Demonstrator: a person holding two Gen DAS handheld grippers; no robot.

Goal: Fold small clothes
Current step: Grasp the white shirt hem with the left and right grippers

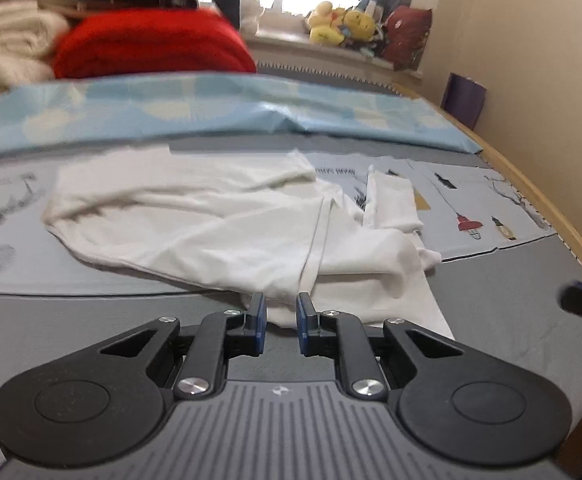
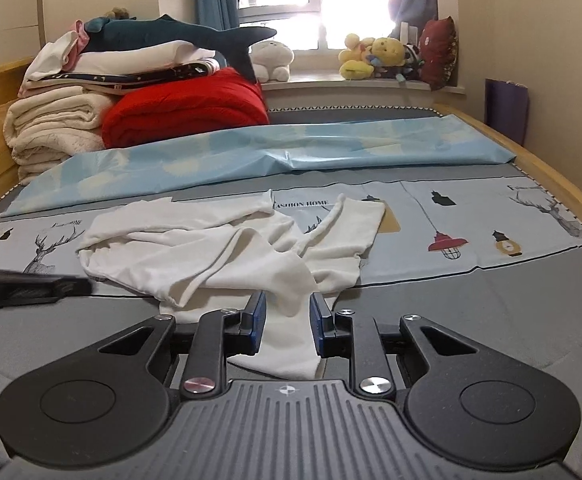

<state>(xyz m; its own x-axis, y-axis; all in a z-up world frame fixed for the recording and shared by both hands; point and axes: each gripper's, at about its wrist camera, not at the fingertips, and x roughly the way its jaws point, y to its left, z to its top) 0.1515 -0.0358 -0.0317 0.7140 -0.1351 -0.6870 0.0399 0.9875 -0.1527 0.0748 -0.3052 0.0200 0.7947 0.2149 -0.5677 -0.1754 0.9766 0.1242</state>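
Bedroom, bed [image 2: 491, 312] with a wooden frame and grey printed cover showing deer and lamp motifs. Far edge of bed: one pale blue sheet [image 2: 251, 148] laid across the width. Far left corner of bed: stack of folded cream and white blankets [image 2: 55, 128], one red blanket [image 2: 187, 114], a dark blue plush shark [image 2: 179, 34] on top. Window sill beyond the bed: yellow plush toys [image 2: 371, 58], one white plush [image 2: 271, 58], one dark red cushion [image 2: 441, 52]. Middle of bed toward the near edge: one white garment [image 2: 195, 248], crumpled and spread, its near portion drawn toward both grippers. Right gripper [image 2: 287, 320]: jaws narrowed to a moderate gap, a band of the white cloth running between the blue pads and filling that gap. Left gripper [image 1: 282, 322]: jaws drawn closer, a fold of the same garment's near edge lying in the gap; whether the pads press it cannot be told in this blurred view.
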